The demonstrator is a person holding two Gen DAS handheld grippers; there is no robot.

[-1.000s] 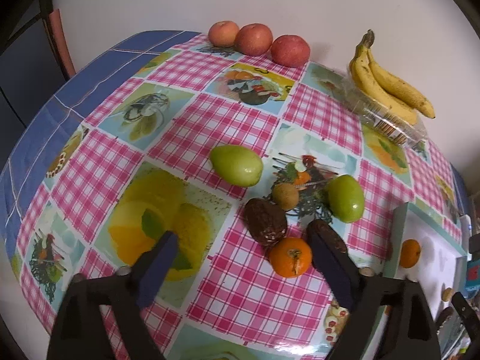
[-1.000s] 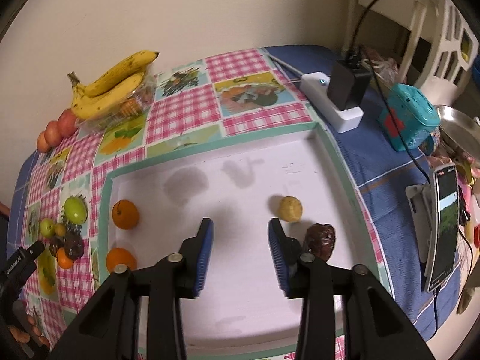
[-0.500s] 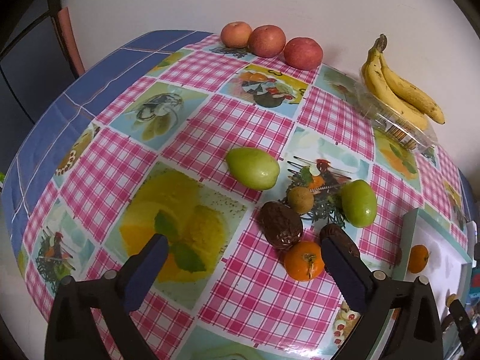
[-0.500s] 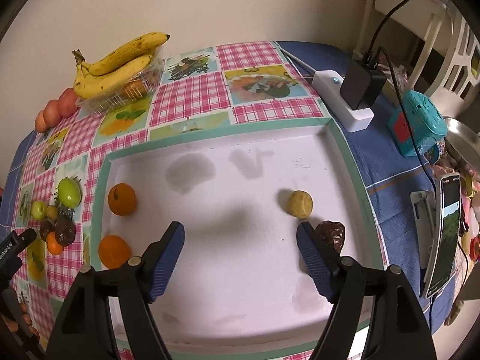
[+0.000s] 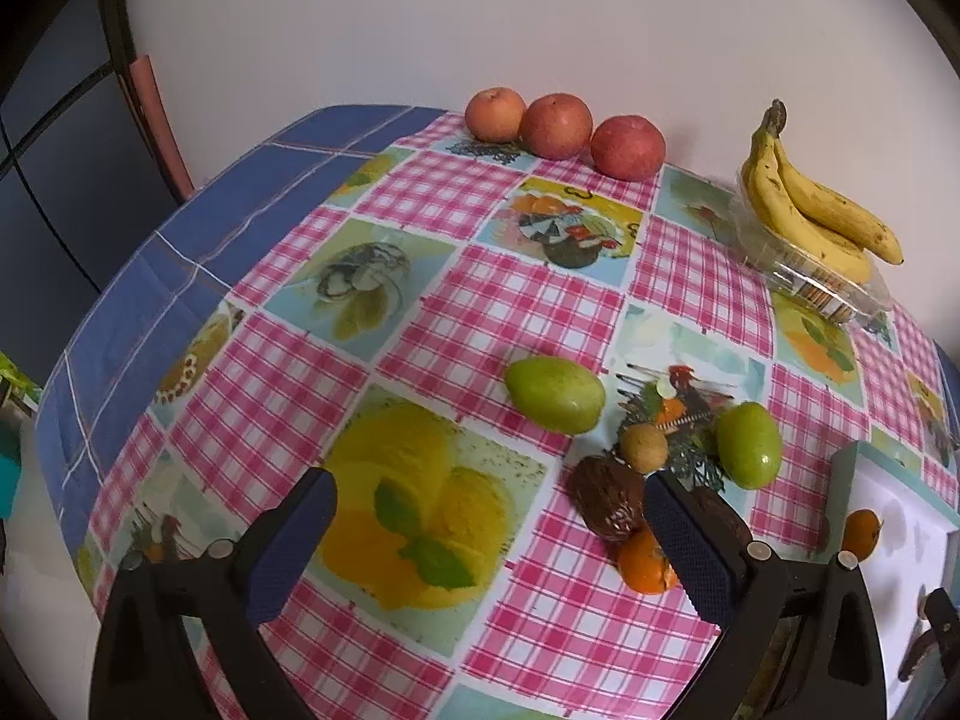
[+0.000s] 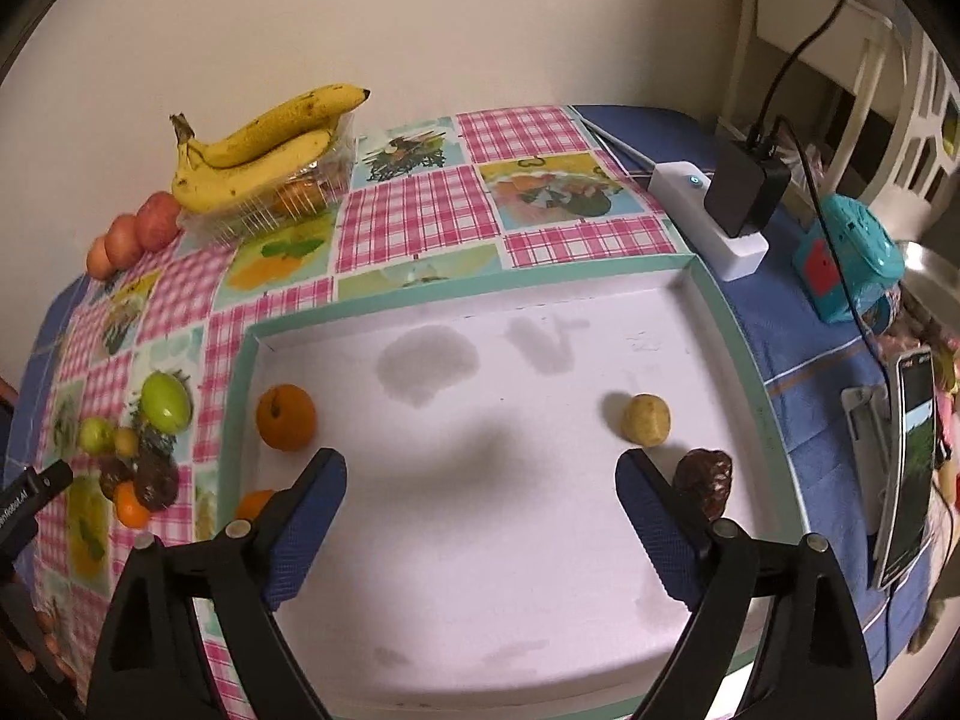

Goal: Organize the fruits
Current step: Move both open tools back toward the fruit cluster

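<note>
The surface (image 5: 420, 312) is wearing a glossy cloth of pink checks and printed fruit panels, with plain blue cloth showing at its far-left corner and along its right side; a pale wall is rising directly behind it. 3 red apples (image 5: 564, 126) are sitting in a row against that wall; a bunch of bananas (image 5: 810, 210) is resting on a clear plastic box (image 5: 822, 282) further right. Nearer the middle, 2 green fruits (image 5: 555, 394), a small tan fruit (image 5: 644, 449), 2 dark wrinkled fruits (image 5: 606, 504) and an orange (image 5: 645, 564) are lying in a loose cluster. The left gripper (image 5: 489, 540) is hanging over the cloth with its fingers spread wide and nothing between them. A shallow white tray (image 6: 480, 306) with a teal rim is occupying the right half; it is holding 2 oranges (image 6: 285, 417) along its left wall, plus a tan fruit and a dark fruit (image 6: 703, 483) towards the right. The right gripper (image 6: 480, 498) is hovering over the tray; its fingers have just been opening and are standing released, empty. Beyond the tray a white power strip (image 6: 708, 216) is carrying a black charger; a teal box (image 6: 849, 264) and a propped phone (image 6: 909, 462) are standing on the blue cloth; white furniture is filling the right corner.
</note>
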